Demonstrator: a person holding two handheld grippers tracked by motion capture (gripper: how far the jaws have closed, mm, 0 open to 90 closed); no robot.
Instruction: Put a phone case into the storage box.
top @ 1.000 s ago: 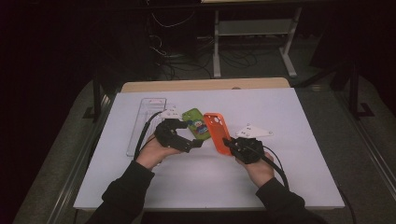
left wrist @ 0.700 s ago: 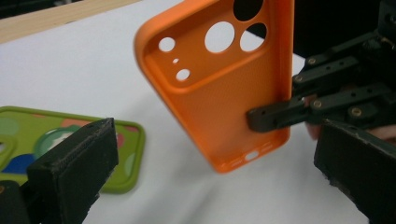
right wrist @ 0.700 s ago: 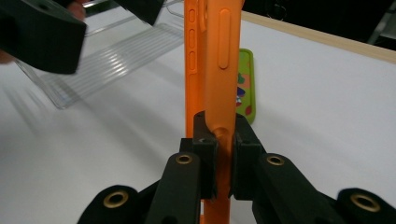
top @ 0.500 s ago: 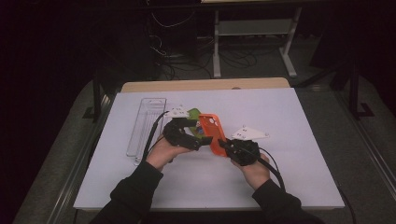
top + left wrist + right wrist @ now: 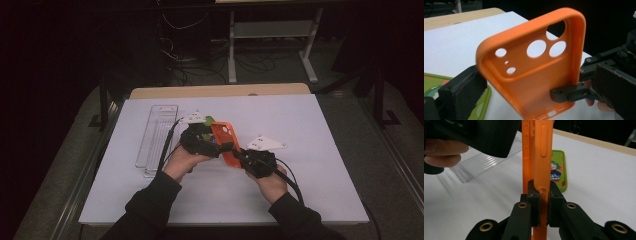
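Note:
An orange phone case [image 5: 224, 139] stands on edge above the white table, its inside with the camera holes facing the left gripper view [image 5: 531, 75]. My right gripper [image 5: 541, 192] is shut on its lower side edge; the same right gripper [image 5: 236, 153] reaches in from the right in the high view. My left gripper [image 5: 537, 75] straddles the case with its jaws wide. Its left pad [image 5: 464, 90] meets the case's edge, and the right pad [image 5: 616, 87] stands a little apart from it. A green phone case [image 5: 559, 170] with a cartoon figure lies flat behind them.
A clear ribbed plastic tray [image 5: 157, 135] lies lengthwise at the table's left. The white table top [image 5: 320, 130] ends in a wooden strip [image 5: 220, 91] at the back. Cables trail from both grippers toward the person. Dark floor and a desk frame lie beyond.
My left gripper has edged right, closer around the orange case, and now covers most of the green case. The orange case has tilted more upright. The right hand has stayed in place.

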